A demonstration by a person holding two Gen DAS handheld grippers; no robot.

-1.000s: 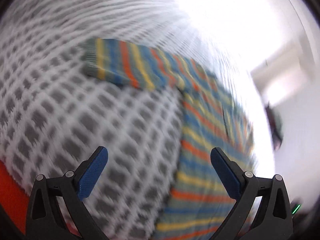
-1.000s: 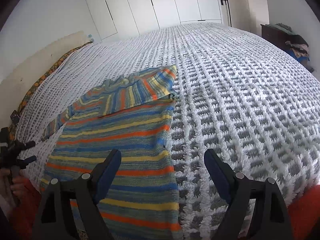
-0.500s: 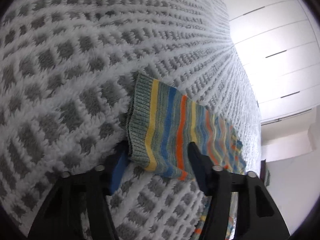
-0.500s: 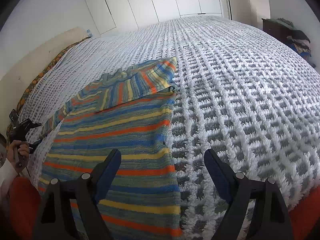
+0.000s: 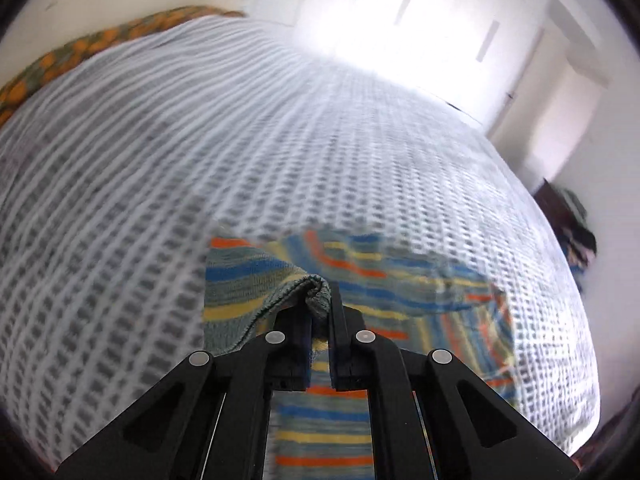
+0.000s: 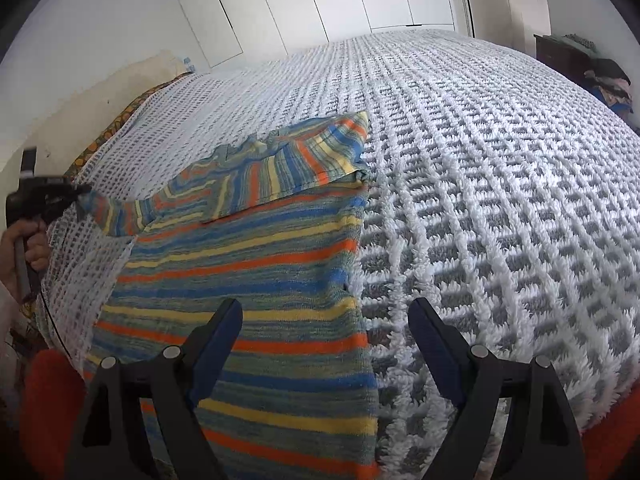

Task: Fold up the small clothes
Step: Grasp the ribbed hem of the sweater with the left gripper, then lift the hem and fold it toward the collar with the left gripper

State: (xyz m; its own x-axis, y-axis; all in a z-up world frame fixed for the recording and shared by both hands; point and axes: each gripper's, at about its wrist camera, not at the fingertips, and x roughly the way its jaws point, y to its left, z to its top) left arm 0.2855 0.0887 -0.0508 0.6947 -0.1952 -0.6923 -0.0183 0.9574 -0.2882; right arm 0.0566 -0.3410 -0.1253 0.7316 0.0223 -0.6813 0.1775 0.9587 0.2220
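My left gripper [image 5: 320, 304], wide apart a sec ago, now clamps the striped sweater's [image 6: 256, 272] sleeve cuff [image 5: 316, 294], lifted off the bedspread [image 6: 480, 200] (sweater near its left edge). Right gripper [image 6: 326, 344] unchanged, apart.

The black left gripper [image 5: 322, 304] has its jaws pinched tight on the ribbed cuff of a striped blue, orange and yellow knit sweater [image 5: 248, 284]. Underneath is a white and grey woven bedspread [image 5: 200, 160], pretty blurry.
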